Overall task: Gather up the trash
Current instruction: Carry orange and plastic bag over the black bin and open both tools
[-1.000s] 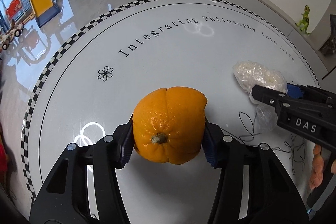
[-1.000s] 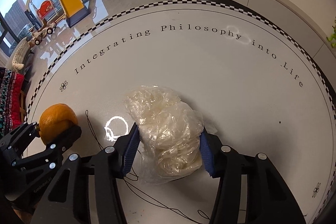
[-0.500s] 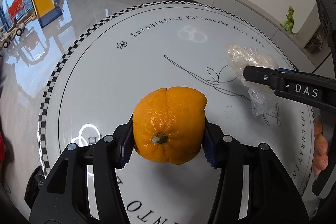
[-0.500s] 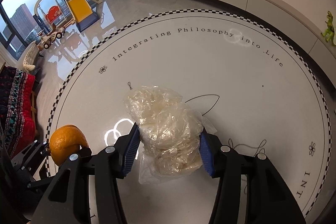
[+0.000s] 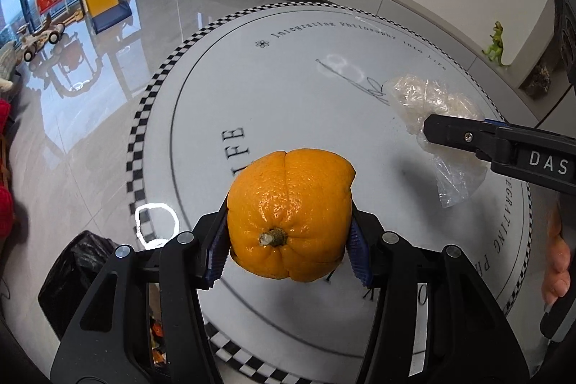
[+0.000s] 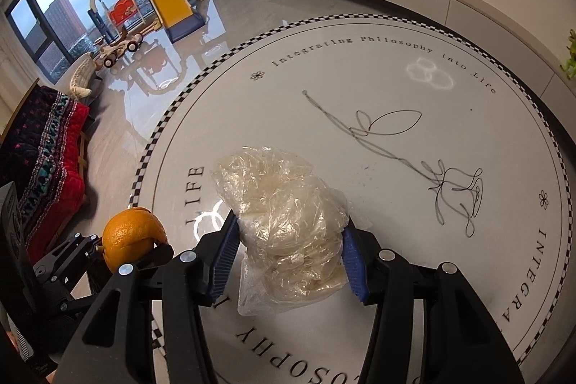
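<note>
Both grippers are travelling back across the round table (image 6: 450, 139) compared with a second ago, so that its checkered near edge and a black trash bag (image 5: 77, 270) are now appearing below the left gripper (image 5: 288, 252). That gripper is pinching an orange (image 5: 289, 216) between its blue pads, stem toward the camera. To its right, the right gripper (image 6: 288, 263) is clamping a crumpled clear plastic bag (image 6: 288, 233), lifted clear of the tabletop.

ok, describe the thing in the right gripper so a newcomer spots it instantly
Above the round white table with its checkered rim, the right gripper clamps a crumpled clear plastic bag. It is translucent and wrinkled, unlike the solid orange peel in the left gripper.
</note>
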Demonstrator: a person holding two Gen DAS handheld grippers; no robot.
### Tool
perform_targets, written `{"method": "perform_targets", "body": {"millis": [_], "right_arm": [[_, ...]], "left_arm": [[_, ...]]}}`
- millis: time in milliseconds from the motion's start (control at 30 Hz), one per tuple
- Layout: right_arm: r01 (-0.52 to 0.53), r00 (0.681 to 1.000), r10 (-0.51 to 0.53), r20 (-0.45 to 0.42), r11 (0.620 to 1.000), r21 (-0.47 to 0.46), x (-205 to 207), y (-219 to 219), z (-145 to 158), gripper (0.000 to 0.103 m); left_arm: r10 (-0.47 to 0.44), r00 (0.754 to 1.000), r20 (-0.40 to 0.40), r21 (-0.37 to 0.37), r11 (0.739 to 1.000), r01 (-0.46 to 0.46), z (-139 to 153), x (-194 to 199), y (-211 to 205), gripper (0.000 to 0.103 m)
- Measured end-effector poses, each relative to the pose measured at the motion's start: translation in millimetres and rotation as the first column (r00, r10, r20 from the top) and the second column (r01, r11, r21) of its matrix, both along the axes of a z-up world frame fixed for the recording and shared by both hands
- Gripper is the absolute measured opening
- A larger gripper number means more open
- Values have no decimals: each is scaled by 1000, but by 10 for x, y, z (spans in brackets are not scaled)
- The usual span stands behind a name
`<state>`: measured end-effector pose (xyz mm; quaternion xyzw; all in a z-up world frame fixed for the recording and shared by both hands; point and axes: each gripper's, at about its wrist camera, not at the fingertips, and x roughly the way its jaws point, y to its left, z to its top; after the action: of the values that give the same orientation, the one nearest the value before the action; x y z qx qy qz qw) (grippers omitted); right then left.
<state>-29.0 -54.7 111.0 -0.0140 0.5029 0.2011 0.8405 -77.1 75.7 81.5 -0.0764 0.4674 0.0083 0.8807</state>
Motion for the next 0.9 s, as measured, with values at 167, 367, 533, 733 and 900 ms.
{"method": "perform_targets", "body": {"millis": [167,367,533,733,900], "right_arm": [[-79,997,79,2,997,17,-443,328,-14,54],[-212,977,212,20,977,32,-1032,861,-38,55],[-326,945,326,11,945,39,-1444,1369,-113,55],[-450,892,451,-22,892,34,-1875,2010,-268,55],[-532,845,532,-63,847,12,-2151,2503,-472,55]], "left_arm": [[64,998,9,25,998,-64,-43,-526,220,54],[155,988,12,40,987,-155,-150,-1119,592,54],[250,968,4,65,966,-249,-262,-1548,954,54],[392,920,-18,78,918,-389,-444,-2065,1487,54],[513,857,-51,86,857,-508,-638,-2519,1904,54]]}}
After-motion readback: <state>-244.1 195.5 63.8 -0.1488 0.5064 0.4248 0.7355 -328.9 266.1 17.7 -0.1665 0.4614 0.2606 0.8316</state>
